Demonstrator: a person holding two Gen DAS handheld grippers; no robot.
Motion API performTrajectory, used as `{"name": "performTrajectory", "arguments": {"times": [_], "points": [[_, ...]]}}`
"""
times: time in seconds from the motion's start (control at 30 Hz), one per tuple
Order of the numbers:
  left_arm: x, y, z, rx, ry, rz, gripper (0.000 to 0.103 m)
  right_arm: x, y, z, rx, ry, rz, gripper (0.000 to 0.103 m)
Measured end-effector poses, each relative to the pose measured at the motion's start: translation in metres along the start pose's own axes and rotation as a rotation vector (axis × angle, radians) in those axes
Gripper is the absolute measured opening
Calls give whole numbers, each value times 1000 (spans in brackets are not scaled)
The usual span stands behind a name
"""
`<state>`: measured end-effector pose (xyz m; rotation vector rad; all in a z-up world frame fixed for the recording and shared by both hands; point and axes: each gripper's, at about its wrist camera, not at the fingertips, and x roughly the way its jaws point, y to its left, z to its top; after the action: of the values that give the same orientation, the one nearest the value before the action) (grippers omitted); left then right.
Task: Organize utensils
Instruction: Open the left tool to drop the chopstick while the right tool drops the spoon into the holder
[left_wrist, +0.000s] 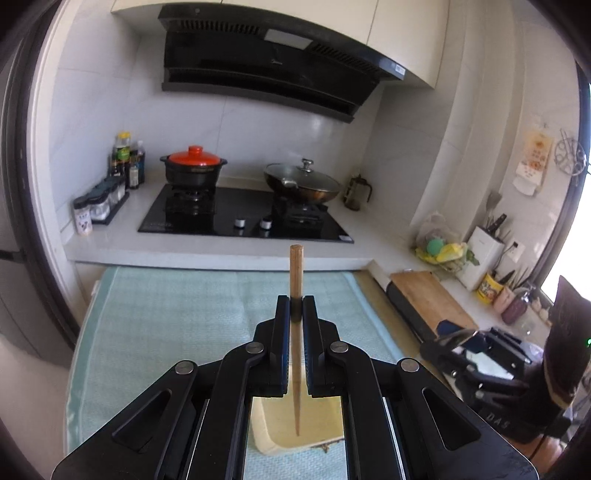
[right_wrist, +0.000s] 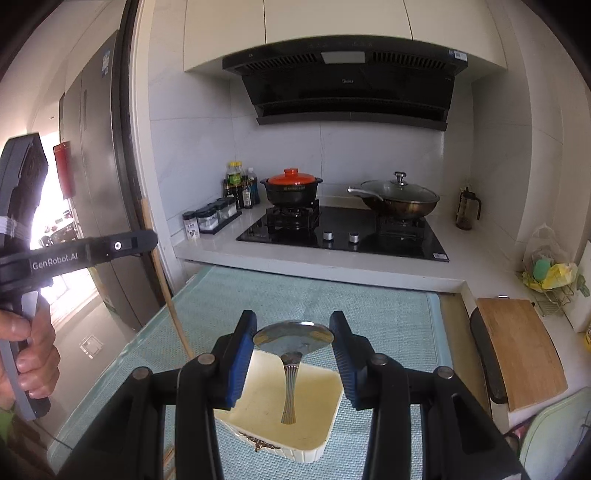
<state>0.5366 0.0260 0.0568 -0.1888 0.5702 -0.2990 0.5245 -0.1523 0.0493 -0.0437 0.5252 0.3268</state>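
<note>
Wooden and slim, the chopstick (left_wrist: 296, 291) stands clamped upright in my left hand-held gripper (left_wrist: 296, 306), whose jaws are pinched nearly together on it, its lower tip hanging above the cream container (right_wrist: 325, 417). My right hand-held gripper (right_wrist: 293, 339) stands partly open, its blue pads pressing the bowl of a steel spoon (right_wrist: 293, 343) whose handle dangles over that same container. Under the container lies a pale green mat (right_wrist: 369, 306); beyond it are the counter (right_wrist: 476, 251) and black hob (right_wrist: 343, 232).
</note>
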Motion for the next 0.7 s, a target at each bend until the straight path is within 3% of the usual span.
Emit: {"name": "performTrajectory", "arguments": {"times": [0.23,0.43,0.5,0.57,0.7], "points": [[72,10,-42,-26,145,45,4,76,-19,-44,81,197,5,42],[94,9,-64,1,199,91,8,106,-29,-68,113,276,-41,42],[92,8,-65,4,202,96,26,106,-31,-68,129,270,-51,47],[81,6,-66,17,178,116,58,99,-32,-68,133,251,-69,52],[42,1,-72,52,124,116,78,68,-24,-66,100,208,-121,59]]}}
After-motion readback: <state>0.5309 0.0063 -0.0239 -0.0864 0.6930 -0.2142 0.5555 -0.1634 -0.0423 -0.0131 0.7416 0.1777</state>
